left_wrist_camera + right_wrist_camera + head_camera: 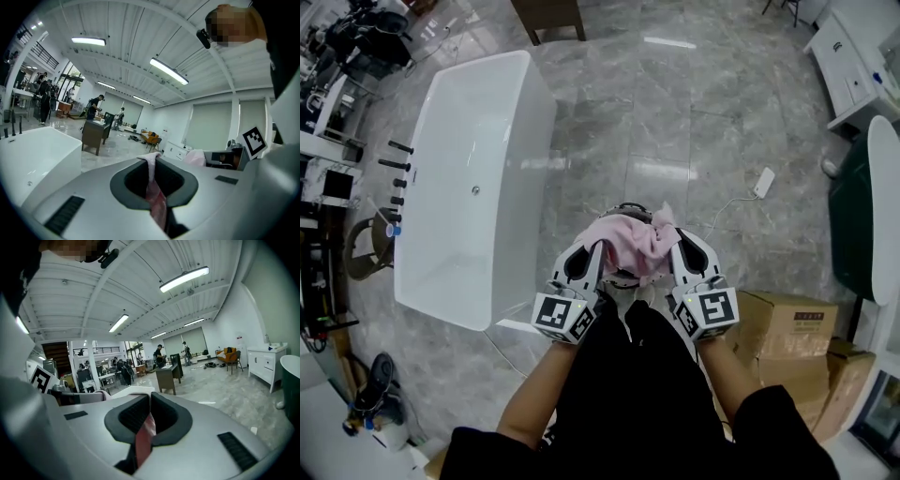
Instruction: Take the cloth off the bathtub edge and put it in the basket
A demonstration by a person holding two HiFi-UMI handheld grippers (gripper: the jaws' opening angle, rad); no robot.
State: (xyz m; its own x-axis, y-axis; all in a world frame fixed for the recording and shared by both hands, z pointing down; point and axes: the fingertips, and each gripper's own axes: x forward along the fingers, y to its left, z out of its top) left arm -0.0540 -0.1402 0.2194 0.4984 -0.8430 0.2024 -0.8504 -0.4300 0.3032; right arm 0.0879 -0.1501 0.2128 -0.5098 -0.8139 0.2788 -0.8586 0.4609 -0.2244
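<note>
The pink cloth [630, 240] is held bunched crosswise between left tongs [598, 247] and right tongs [674, 236], both clamped on it, with the basket [630, 206] apparently directly below.

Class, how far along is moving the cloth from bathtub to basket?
Done: the cloth is off the bathtub. In hand: left gripper and right gripper each have jaws shut on it, holding it over what looks like the basket. Left: letting it go into the basket.

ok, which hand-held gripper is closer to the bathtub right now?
Left. The left hand-held gripper pinches the pink cloth on the side facing the bathtub, beside its near corner; the right hand-held gripper pinches the opposite side, farther away.
</note>
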